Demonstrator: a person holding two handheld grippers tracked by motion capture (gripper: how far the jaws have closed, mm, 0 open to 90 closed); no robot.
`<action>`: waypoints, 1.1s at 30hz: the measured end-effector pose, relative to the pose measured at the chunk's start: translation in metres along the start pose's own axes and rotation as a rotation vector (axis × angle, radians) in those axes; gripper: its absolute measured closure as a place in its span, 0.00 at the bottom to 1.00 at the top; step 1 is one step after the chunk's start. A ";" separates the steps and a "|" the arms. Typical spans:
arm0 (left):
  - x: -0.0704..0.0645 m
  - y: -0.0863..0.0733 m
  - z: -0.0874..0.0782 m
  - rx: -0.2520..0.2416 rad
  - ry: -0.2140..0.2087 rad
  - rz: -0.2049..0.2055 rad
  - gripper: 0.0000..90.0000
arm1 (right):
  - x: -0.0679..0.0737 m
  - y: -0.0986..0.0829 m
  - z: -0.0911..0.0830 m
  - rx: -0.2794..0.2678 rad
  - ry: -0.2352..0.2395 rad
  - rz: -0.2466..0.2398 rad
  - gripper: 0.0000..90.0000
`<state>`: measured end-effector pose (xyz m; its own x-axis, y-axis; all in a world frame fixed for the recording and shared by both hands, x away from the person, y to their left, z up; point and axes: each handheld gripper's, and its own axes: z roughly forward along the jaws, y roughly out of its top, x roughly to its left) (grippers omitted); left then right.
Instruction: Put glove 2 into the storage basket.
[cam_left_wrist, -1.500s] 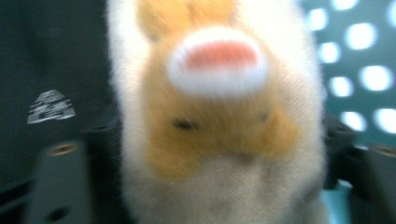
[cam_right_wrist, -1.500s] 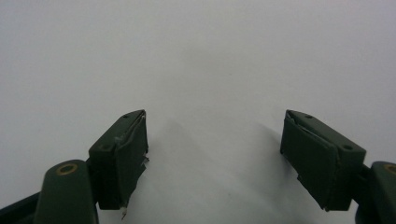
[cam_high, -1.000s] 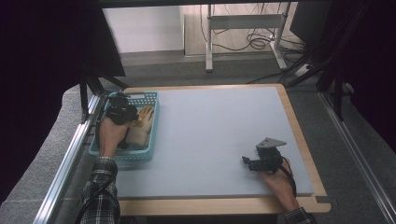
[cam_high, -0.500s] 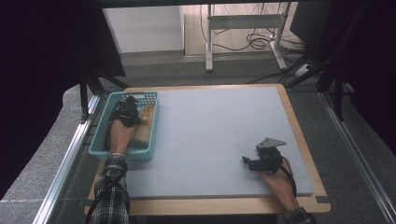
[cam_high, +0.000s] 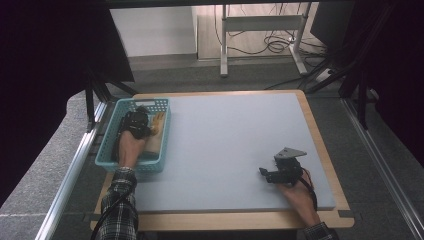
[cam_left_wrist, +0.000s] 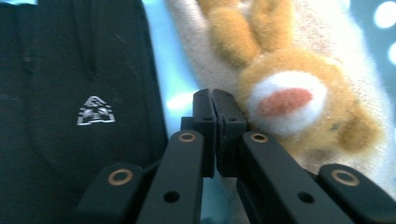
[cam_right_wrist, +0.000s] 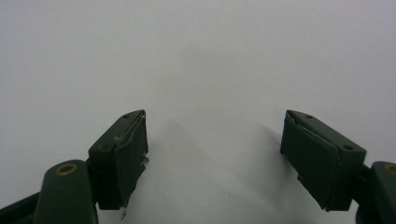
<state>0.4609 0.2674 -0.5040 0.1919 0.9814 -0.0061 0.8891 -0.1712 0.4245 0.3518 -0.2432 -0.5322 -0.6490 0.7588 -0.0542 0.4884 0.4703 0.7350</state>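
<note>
A teal plastic basket (cam_high: 107, 145) stands at the left edge of the grey mat (cam_high: 225, 140). Inside it lie an orange and cream plush toy (cam_high: 158, 122) (cam_left_wrist: 285, 93) and a black cloth item with a small silver logo (cam_left_wrist: 79, 93). My left gripper (cam_high: 136, 122) (cam_left_wrist: 214, 100) is down in the basket, its jaws shut together between the black cloth and the plush, with nothing seen between them. My right gripper (cam_high: 265, 175) (cam_right_wrist: 217, 135) rests low over the mat at the front right, open and empty.
A wooden border (cam_high: 320, 135) frames the mat. Metal rails (cam_high: 75, 160) run along the table's left side. A desk frame with cables (cam_high: 260, 30) stands on the floor beyond the far edge.
My left hand has shifted slightly right and deeper into the basket, toward the plush. The right gripper has stayed where it was.
</note>
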 end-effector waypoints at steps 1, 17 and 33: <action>0.000 0.000 0.000 0.000 0.000 0.000 0.97 | 0.000 0.000 0.000 0.000 0.000 0.000 0.25; 0.019 -0.005 -0.033 -0.130 0.038 -0.044 0.67 | 0.000 0.000 0.000 0.000 -0.001 -0.001 0.25; 0.023 -0.012 -0.053 -0.221 -0.020 -0.059 0.45 | 0.000 0.000 0.000 0.000 -0.003 0.000 0.24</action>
<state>0.4326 0.2962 -0.4613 0.1524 0.9869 -0.0537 0.7870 -0.0884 0.6105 0.3517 -0.2432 -0.5322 -0.6472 0.7602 -0.0568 0.4883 0.4706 0.7349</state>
